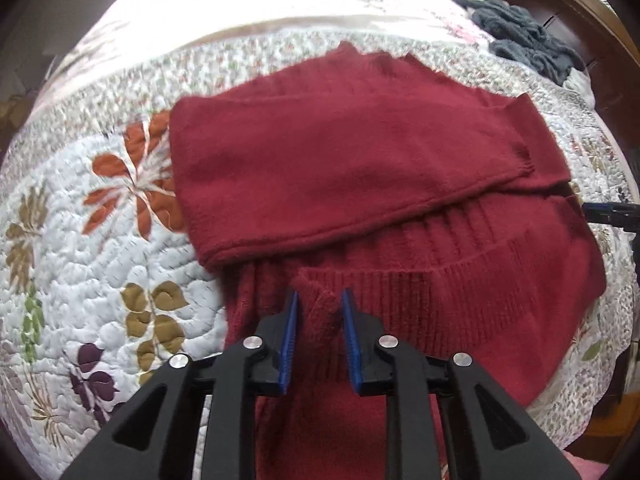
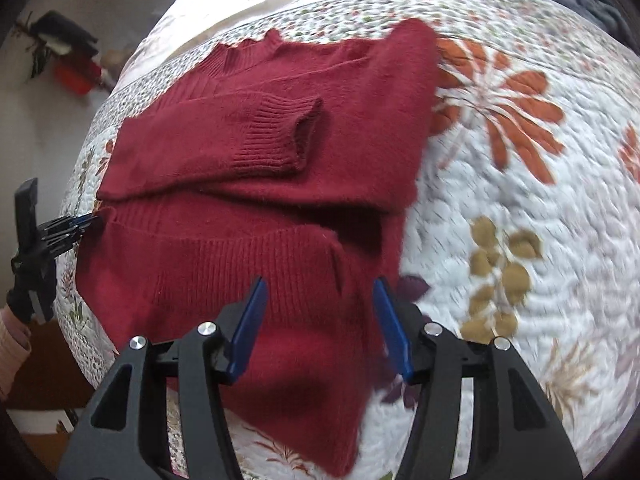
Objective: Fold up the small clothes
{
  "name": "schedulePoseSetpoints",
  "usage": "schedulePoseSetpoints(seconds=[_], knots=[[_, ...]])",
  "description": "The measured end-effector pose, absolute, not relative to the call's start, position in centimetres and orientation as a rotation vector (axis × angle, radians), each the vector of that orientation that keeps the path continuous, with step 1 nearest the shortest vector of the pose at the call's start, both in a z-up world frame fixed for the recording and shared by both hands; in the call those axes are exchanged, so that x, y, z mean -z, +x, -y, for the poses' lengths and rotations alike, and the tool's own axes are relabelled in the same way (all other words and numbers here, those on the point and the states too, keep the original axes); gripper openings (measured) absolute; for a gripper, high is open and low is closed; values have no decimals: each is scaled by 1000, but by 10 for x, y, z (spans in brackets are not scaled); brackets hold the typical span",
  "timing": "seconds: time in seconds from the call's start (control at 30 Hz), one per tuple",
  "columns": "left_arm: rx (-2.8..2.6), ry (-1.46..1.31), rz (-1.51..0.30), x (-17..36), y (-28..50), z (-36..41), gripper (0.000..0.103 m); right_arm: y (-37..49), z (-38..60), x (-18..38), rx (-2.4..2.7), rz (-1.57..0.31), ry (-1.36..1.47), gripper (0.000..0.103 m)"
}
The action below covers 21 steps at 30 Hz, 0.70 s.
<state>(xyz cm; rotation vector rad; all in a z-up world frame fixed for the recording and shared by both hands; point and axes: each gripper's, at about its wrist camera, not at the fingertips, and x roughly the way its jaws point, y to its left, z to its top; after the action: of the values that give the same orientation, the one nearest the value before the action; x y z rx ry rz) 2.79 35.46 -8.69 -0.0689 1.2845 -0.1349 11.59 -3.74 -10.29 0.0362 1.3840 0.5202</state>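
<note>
A dark red knitted sweater (image 1: 360,160) lies on the quilted bed, its sleeves folded across the body and one ribbed cuff (image 2: 276,136) on top. My left gripper (image 1: 322,304) is shut on a bunched corner of the ribbed hem (image 1: 440,284). In the right wrist view the left gripper (image 2: 86,222) shows at the sweater's left edge, pinching that corner. My right gripper (image 2: 320,288) is open, its blue pads (image 2: 252,320) wide apart just above the hem's other corner (image 2: 336,256), with nothing held. The right gripper's tip (image 1: 608,214) shows at the far right of the left wrist view.
The floral quilt (image 1: 100,260) covers the bed. A grey-blue garment (image 1: 528,44) lies bunched at the far right corner near a dark wooden headboard (image 1: 560,4). A sleeve (image 2: 12,344) shows at the left. Red and black items (image 2: 72,64) sit on the floor beyond the bed.
</note>
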Motion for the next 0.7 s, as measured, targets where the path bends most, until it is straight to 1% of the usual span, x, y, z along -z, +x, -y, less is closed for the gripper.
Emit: schedulePoseSetpoints(seconds=[0.03,0.1,0.13,0.17,0.2,0.27,0.3,0.33,0.37,0.43,0.6,0.7], knots=[[126,-82,-1293,91,30,-358,23,120,35,108,-524,-1397,29,55],[121,-109,-1299,96,32,-362,30,125,31,117,-534,-1409,11,55],[121,-133,-1303,99,33,-364,32,126,31,120,-535,-1414,4,55],[122,-146,-1304,100,33,-365,32,127,30,124,-536,-1420,0,54],[122,-151,-1305,101,33,-365,32,129,30,127,-542,-1427,2,52],[116,-134,-1300,101,33,-363,31,129,26,133,-552,-1443,-17,34],[112,-125,-1294,99,32,-362,24,128,22,134,-560,-1447,-54,18],[113,-117,-1284,97,29,-361,18,127,21,134,-567,-1445,-69,10],[109,-108,-1275,94,27,-360,14,124,19,132,-580,-1437,-79,6],[112,-105,-1248,87,22,-359,9,117,18,125,-597,-1413,-94,5],[102,-147,-1173,62,5,-361,7,102,30,101,-613,-1388,-7,5],[93,-175,-1127,41,-3,-362,7,94,43,76,-612,-1347,74,5]])
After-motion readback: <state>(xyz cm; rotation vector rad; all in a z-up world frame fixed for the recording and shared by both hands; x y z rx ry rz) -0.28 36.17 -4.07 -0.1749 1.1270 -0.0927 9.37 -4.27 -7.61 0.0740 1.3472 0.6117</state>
